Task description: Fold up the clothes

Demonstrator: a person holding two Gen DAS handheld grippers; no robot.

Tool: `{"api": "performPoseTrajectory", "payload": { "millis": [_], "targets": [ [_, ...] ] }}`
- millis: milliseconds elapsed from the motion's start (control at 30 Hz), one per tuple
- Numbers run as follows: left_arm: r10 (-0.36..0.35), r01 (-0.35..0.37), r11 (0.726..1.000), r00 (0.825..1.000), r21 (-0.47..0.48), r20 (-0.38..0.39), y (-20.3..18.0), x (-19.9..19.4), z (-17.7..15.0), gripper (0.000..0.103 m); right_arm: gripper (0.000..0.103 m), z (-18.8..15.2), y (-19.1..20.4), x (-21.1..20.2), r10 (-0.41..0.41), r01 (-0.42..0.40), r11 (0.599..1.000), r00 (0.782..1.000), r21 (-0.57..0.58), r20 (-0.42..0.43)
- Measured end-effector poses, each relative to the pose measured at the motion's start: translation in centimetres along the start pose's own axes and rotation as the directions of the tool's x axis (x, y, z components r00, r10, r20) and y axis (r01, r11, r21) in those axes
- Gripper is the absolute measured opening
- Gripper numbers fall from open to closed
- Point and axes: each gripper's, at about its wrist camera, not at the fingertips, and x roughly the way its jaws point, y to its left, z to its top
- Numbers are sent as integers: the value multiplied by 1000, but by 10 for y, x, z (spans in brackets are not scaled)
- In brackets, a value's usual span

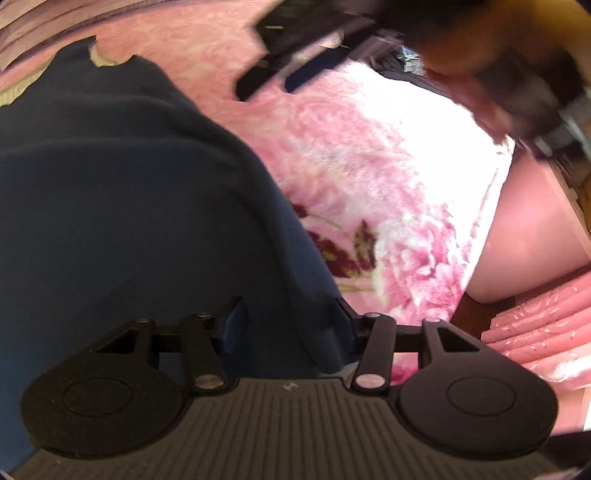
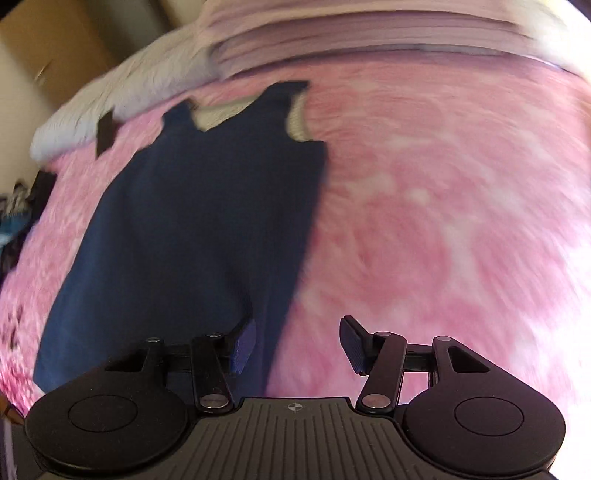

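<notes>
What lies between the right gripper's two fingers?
In the right wrist view, the right gripper is open; between its fingers lie the navy garment's edge and bare pink blanket.

A dark navy sleeveless cloth garment (image 2: pixel 192 229) is lying flat on a pink flowered fleece blanket (image 2: pixel 424 221), its neck end pointing away toward a stack of folded pale striped bedding (image 2: pixel 369 33) at the far edge. The right gripper (image 2: pixel 299 345) is hanging over the garment's near right edge, one finger above the cloth and the other above bare blanket. In the left wrist view, the left gripper (image 1: pixel 288 321) is straddling the garment's (image 1: pixel 129 221) near edge, with the blanket (image 1: pixel 369 177) lying to the right.
</notes>
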Motion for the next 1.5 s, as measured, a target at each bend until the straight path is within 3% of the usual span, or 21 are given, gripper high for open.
{"api": "performPoseTrajectory", "payload": {
  "millis": [133,233,367,467,500,567,633,700,800,900,967,1067,1233,1367,1400,1433,1500],
  "targets": [
    [35,-35,999,999,-41,-5,-4,-1,-3,33,54,53,8,44,41,-48,979,998,-200,-42],
    [69,-67,987,998,-144,3,-12,-3,-5,33,54,94,7,69,101,-107,949,994,-295,-36],
    [138,-133,949,990,-284,-3,-30,-5,-6,33,54,147,0,105,195,-208,900,978,-383,-73],
    [180,-155,898,983,-412,23,-46,-14,-3,37,54,176,-2,129,222,-259,835,966,-485,-135],
    [206,-172,873,978,-456,24,-49,-18,-3,37,54,182,-5,137,222,-266,826,964,-497,-146],
    [268,-209,796,963,-568,22,-51,-32,-7,42,56,194,-10,152,222,-277,811,960,-516,-168],
    [345,-235,681,938,-694,21,-49,-47,-19,50,62,201,-15,163,224,-295,800,955,-523,-197],
    [400,-244,542,916,-804,-8,-43,-56,-35,51,62,201,-18,168,228,-319,795,945,-515,-234],
    [433,-211,351,900,-912,-42,-32,-54,-57,51,62,201,-22,176,234,-355,788,928,-503,-289],
    [449,-180,239,892,-954,-55,-23,-44,-65,51,62,202,-27,185,239,-390,781,908,-488,-343],
    [454,-175,198,889,-964,-67,-19,-34,-63,50,62,202,-30,190,243,-413,776,893,-477,-378],
    [445,-139,173,894,-975,-48,-13,-21,-60,50,62,203,-35,188,255,-421,785,888,-455,-383],
    [443,-13,55,896,-998,13,-13,-14,-62,50,62,205,-42,186,270,-426,798,885,-426,-379],
    [451,22,15,892,-1000,27,-13,-13,-72,47,62,207,-49,187,290,-438,807,878,-396,-380],
    [451,39,9,892,-999,39,-13,-13,-73,43,62,207,-50,187,303,-451,805,871,-386,-386],
    [450,70,6,891,-998,65,-12,-14,-73,30,62,207,-51,187,320,-469,799,861,-375,-396],
    [447,116,6,888,-993,106,-10,-14,-73,17,62,208,-50,186,349,-502,785,842,-363,-411]
  ]
}}
